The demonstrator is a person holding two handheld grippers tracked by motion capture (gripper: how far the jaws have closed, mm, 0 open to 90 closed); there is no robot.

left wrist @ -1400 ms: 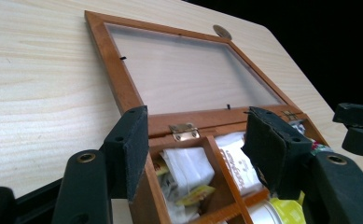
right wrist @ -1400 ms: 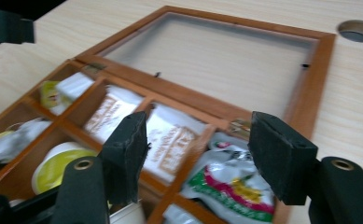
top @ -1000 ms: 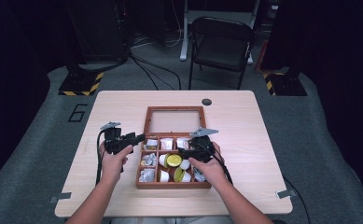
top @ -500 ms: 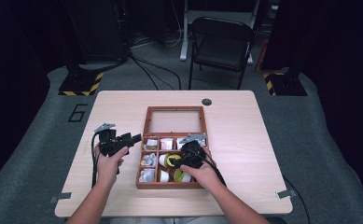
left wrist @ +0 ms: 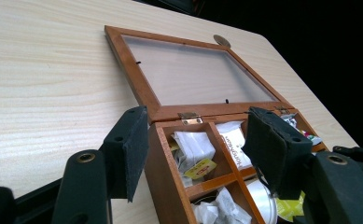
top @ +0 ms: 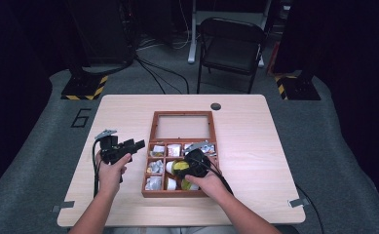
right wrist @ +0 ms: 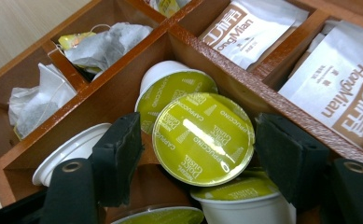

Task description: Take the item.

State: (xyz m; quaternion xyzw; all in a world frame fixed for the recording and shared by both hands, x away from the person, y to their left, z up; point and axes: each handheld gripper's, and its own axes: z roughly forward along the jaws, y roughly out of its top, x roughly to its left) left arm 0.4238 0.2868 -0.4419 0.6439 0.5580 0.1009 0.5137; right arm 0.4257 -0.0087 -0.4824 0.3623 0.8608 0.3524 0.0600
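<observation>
Fingers of right gripper [right wrist: 195, 154] just opened, now straddling green-lidded capsule [right wrist: 202, 137] with gaps both sides, pads not pressing. Capsule tilted on its neighbours in wooden box [top: 145, 181], middle compartment, near row at 6 o'clock. Probably lined up to pinch across the lid rim. Left gripper [left wrist: 193, 149] parted, holding nothing, parked over box corner at 9 o'clock, likely to steady it. Lid [top: 182, 127] flat open on worktop [top: 255, 146] at 12 o'clock, so access clear.
</observation>
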